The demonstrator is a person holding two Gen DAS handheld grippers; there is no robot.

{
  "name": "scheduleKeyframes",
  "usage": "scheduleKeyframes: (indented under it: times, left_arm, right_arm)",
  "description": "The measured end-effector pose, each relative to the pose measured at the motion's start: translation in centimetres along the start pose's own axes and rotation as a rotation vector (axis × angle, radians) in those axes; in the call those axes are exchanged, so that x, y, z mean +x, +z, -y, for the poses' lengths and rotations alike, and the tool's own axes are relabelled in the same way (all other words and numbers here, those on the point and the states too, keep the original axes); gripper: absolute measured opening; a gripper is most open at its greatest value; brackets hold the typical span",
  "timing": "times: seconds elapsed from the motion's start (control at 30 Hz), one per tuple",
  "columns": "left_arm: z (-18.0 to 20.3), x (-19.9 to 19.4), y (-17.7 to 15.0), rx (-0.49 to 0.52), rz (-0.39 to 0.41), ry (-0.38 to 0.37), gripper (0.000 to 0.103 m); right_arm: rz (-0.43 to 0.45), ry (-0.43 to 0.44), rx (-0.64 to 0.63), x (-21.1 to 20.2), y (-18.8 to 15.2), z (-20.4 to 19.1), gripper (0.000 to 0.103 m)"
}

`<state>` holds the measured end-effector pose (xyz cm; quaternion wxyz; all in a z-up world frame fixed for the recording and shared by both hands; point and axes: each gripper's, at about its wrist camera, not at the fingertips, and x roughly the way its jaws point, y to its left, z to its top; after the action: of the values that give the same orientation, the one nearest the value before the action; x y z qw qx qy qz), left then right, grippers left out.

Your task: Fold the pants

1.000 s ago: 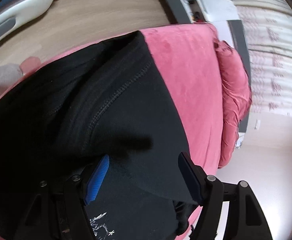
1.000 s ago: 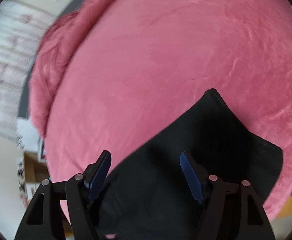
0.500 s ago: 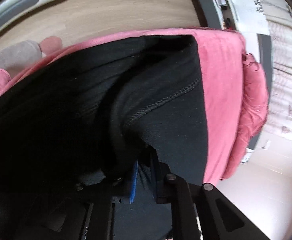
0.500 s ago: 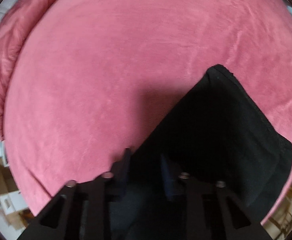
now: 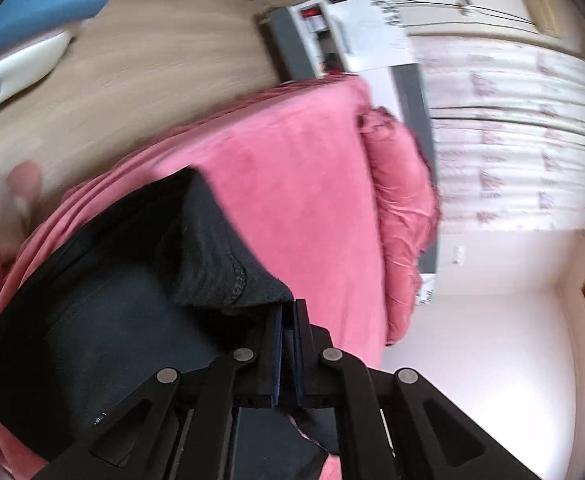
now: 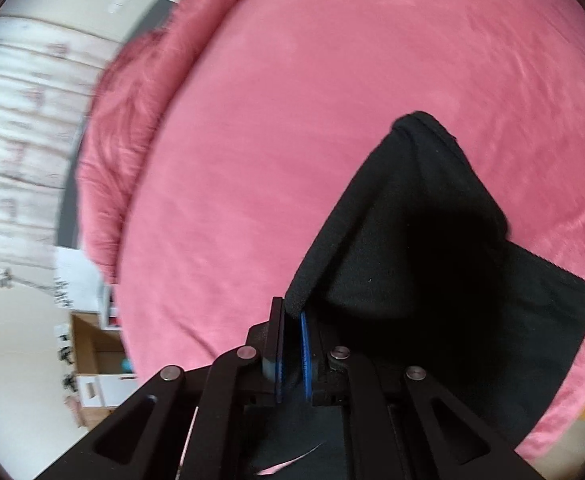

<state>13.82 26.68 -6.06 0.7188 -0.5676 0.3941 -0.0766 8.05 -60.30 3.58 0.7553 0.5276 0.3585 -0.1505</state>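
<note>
Black pants lie on a pink bed cover. My left gripper is shut on a stitched edge of the pants, and the cloth rises from the bed to the pads in a lifted fold. In the right wrist view the pants hang as a dark tent from my right gripper. Its jaws are closing, with a thick hem of the pants pinched between the blue pads. The far corner of that part still rests on the bed cover.
A crumpled pink blanket is bunched along the bed's far side, by a pale curtain. Wooden floor and a grey shelf unit lie beyond the bed. Cardboard boxes stand on the floor. A blurred part of a person shows at left.
Both grippers stood open over the flat pants, then closed on the cloth. Both have since risen, pulling the pants' edges up off the bed cover.
</note>
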Motion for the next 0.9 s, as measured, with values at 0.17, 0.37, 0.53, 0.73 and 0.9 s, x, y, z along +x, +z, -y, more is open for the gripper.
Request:
scheduleKeyframes:
  times: [0.17, 0.37, 0.53, 0.73, 0.9]
  left_arm:
    - [1.3, -4.4, -0.4, 0.080, 0.043, -0.092, 0.004]
    - [-2.0, -6.5, -2.4, 0.118, 0.034, -0.061, 0.004]
    - [-8.7, -5.7, -5.5, 0.089, -0.025, 0.101, 0.004]
    - [-11.5, -5.5, -7.1, 0.072, -0.019, 0.159, 0.004]
    - [-9.9, -3.3, -7.3, 0.153, -0.012, 0.175, 0.007]
  right_arm:
    - [0.115, 0.274, -0.156, -6.6, -2.7, -3.8, 0.007]
    - [0.102, 0.275, -0.207, -10.6, -6.0, 3.3, 0.007]
    - [-0.017, 0.082, -0.150, -6.4, -9.1, 12.3, 0.007]
    - [-0.051, 0.031, -0.049, -4.8, -10.1, 18.9, 0.007]
    - [-0.024, 0.156, 0.031, -5.4, -9.8, 19.4, 0.026]
